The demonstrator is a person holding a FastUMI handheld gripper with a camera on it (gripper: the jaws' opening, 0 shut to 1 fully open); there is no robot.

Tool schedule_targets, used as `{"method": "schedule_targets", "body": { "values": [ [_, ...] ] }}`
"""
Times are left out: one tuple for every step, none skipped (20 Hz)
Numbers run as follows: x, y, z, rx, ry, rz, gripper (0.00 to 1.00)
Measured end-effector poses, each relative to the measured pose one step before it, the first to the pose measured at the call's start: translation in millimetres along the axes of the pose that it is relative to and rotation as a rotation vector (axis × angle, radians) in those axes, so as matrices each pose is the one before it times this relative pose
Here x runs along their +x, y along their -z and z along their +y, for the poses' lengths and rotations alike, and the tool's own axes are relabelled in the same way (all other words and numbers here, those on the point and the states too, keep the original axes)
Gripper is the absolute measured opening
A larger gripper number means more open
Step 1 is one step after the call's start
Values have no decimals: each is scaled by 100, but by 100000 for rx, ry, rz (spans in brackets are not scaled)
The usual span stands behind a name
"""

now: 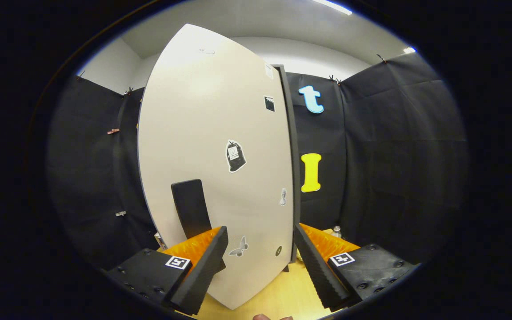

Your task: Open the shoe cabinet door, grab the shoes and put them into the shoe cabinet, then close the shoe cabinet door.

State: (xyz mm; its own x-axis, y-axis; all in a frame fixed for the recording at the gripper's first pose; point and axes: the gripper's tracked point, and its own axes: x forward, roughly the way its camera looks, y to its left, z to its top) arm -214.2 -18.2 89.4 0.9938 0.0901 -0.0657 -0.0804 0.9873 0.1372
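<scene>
One door (211,146) of the shoe cabinet swings just ahead, its dark handle (190,208) beside the left finger. The gripper (260,260) has its jaws wide apart, holding nothing. I'd hook that handle or the free edge (292,178), then pull steadily across the desk (278,293).

claw (260,262) spread wide | shoe cabinet door (211,146) blocks just ahead | free room past door's right edge
</scene>
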Motion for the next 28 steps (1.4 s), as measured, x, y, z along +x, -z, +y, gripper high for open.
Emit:
{"method": "schedule_targets", "body": {
  "values": [
    [639, 344, 1100, 631, -1675, 575, 98],
    [832, 443, 1197, -69, -1795, 746, 98],
    [667, 525, 1278, -686, -2030, 1432, 98],
    [849, 529, 1150, -600, -1212, 1421, 98],
    [737, 552, 928, -191, -813, 1635, 98],
    [500, 125, 776, 66, -688, 705, 98],
    [575, -92, 753, 76, -363, -35, 98],
    [326, -177, 434, -16, -189, -267, 98],
    [335, -264, 123, -75, 41, -887, 98],
    [127, -358, 41, -250, 269, -915, 98],
    [73, -255, -154, -604, 581, -938, 98],
    [115, -383, -434, -947, 1284, -1117, 98],
    [31, -187, -480, -818, 1168, -1072, 98],
    [91, -279, -356, -811, 663, -1375, 98],
    [68, -139, -460, -1265, 1203, -1037, 98],
    [-1, 45, -461, -1044, 1088, -268, 98],
    [-34, 148, -235, -349, 470, 305, 98],
    [-116, 93, -228, 557, 349, 142, 98],
    [103, 93, -120, 811, 22, 419, 98],
    [20, 225, -96, 633, 171, 738, 98],
    [50, 179, -260, 641, 54, 512, 98],
    [-12, 149, -89, 113, 200, 81, 98],
    [-17, 144, -123, -99, 385, 170, 98],
    [61, 135, -81, 6, 161, 405, 98],
    [150, 40, -81, 192, 31, 208, 98],
    [-31, 88, -83, 164, 105, 260, 98],
    [124, 51, -142, -2, 248, -16, 98],
    [17, -38, -91, -55, 90, 4, 98]
  ]
}}
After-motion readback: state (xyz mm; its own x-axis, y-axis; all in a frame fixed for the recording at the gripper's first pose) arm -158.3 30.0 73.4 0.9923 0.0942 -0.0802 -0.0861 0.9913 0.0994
